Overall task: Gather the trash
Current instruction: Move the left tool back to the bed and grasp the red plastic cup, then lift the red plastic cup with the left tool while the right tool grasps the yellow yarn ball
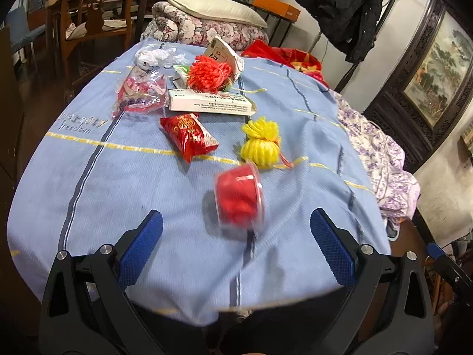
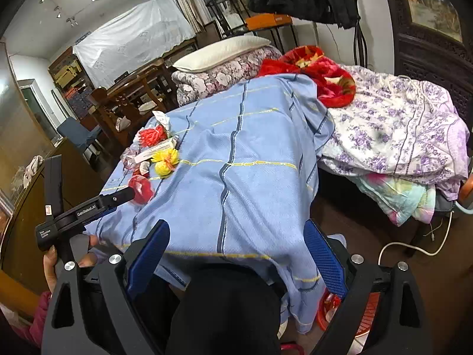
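Note:
Trash lies on a blue cloth (image 1: 118,192) over a table. A red plastic cup (image 1: 239,198) lies on its side, blurred, just ahead of my open left gripper (image 1: 236,236). Beyond it are a yellow foam net (image 1: 260,142), a red snack packet (image 1: 189,136), a white carton (image 1: 211,105), a red foam net (image 1: 208,74), a clear pink wrapper (image 1: 142,91) and crumpled white paper (image 1: 156,56). My right gripper (image 2: 236,245) is open and empty at the cloth's near edge, right of the trash (image 2: 153,153). The red cup (image 2: 142,188) shows next to the left gripper body (image 2: 88,207).
A bed with a purple floral quilt (image 2: 399,136) and red blanket (image 2: 319,71) is to the right of the table. Wooden chairs (image 1: 97,23) stand at the far left. A folded quilt with a pillow (image 1: 212,9) lies beyond the table. A red object (image 2: 354,313) is on the floor below.

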